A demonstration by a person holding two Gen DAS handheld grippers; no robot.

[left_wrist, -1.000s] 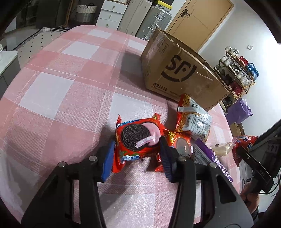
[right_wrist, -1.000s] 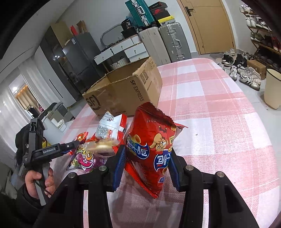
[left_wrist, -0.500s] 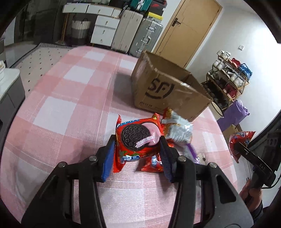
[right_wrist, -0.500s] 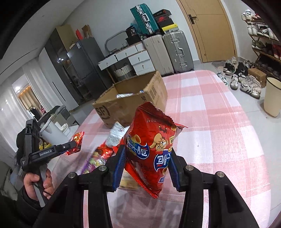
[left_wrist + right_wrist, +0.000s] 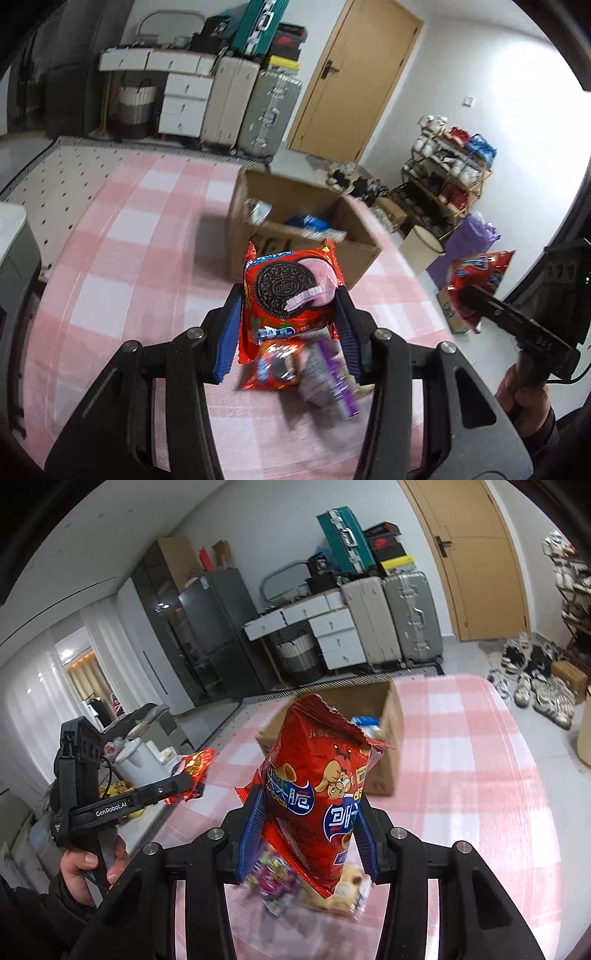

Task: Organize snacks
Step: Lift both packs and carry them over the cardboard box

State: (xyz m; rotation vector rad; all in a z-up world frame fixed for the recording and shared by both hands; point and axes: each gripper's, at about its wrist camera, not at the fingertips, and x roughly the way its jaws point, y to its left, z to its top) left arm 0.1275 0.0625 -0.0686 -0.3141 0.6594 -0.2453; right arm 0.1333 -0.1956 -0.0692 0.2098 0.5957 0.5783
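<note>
My left gripper [image 5: 288, 325] is shut on a red Oreo packet [image 5: 290, 295] and holds it up above the pink checked table [image 5: 140, 266]. My right gripper [image 5: 306, 834] is shut on a tall red snack bag [image 5: 314, 794], also lifted off the table [image 5: 480, 775]. An open cardboard box [image 5: 295, 236] with some packets inside stands ahead of both grippers; it also shows in the right wrist view [image 5: 384, 716]. Several loose snacks [image 5: 295, 369] lie on the table below the left gripper. The right gripper with its red bag [image 5: 480, 273] shows at the right of the left wrist view.
Suitcases [image 5: 258, 107] and white drawers [image 5: 181, 99] stand behind the table by a wooden door [image 5: 351, 81]. A shoe rack [image 5: 450, 177] stands at the right. The left gripper with its Oreo packet [image 5: 192, 771] shows at the left of the right wrist view.
Both grippers have risen with their packets and tilted up toward the box. The box interior has come into view and the loose snacks have dropped below the fingers.
</note>
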